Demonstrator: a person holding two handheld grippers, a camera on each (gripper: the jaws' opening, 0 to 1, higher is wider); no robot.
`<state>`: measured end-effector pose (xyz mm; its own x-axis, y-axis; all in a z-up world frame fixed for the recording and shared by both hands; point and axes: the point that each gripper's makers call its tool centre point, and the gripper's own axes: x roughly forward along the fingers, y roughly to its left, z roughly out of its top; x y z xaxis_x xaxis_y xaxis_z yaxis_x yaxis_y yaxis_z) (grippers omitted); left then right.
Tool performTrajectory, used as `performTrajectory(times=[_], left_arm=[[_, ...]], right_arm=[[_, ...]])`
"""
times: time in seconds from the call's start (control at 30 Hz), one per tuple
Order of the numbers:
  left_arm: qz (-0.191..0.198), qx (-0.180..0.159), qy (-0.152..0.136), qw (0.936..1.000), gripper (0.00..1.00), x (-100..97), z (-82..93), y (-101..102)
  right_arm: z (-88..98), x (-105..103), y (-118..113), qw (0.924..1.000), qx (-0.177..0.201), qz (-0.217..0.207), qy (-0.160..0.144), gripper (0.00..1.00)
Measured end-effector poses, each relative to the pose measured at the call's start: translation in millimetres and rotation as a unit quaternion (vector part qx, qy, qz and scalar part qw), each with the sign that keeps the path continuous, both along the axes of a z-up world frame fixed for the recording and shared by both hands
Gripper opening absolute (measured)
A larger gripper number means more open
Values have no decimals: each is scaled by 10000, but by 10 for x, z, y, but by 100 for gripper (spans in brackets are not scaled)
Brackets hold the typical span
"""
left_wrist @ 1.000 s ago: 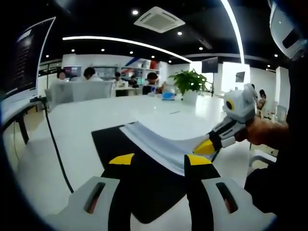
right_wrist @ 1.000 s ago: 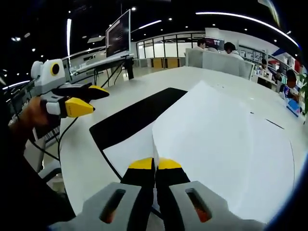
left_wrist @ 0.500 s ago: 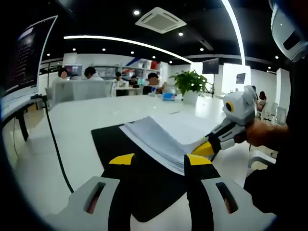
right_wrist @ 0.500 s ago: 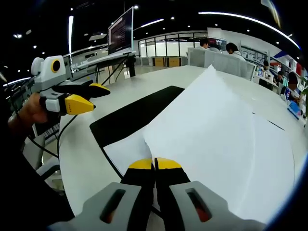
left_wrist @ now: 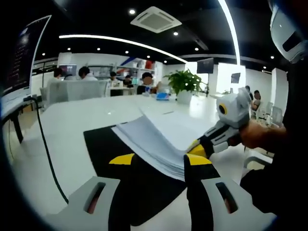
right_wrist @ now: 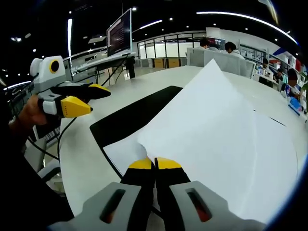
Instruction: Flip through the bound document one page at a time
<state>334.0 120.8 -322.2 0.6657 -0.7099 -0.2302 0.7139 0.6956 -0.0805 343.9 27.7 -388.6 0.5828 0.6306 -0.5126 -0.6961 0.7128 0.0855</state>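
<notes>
Right gripper view: right claw [right_wrist: 154, 164] clenched on the near edge of one thin white sheet [right_wrist: 211, 125], lifted and curving above the white bound document [right_wrist: 122, 151] on a black mat [right_wrist: 130, 115] over the white worktop [right_wrist: 82, 144]. Probably light, floppy, easily creased; best pinched at a corner. Left gripper view: left claw [left_wrist: 159, 159] spread apart, grasping nothing, held level beside the stack [left_wrist: 151, 147], right claw [left_wrist: 197, 148] just beyond.
</notes>
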Motion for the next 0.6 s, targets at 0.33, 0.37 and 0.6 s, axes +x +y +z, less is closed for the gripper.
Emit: performTrajectory(times=[0.33, 0.37, 0.6], left_arm=[[2, 11, 15, 10000, 41, 49, -6, -32], [-8, 7, 17, 10000, 41, 52, -7, -42], [-31, -4, 57, 10000, 41, 52, -27, -74]], right_arm=[[-2, 6, 3, 9999, 89, 80, 25, 2], [-3, 7, 4, 9998, 137, 81, 77, 2], [6, -21, 23, 9978, 552, 116, 350, 7]])
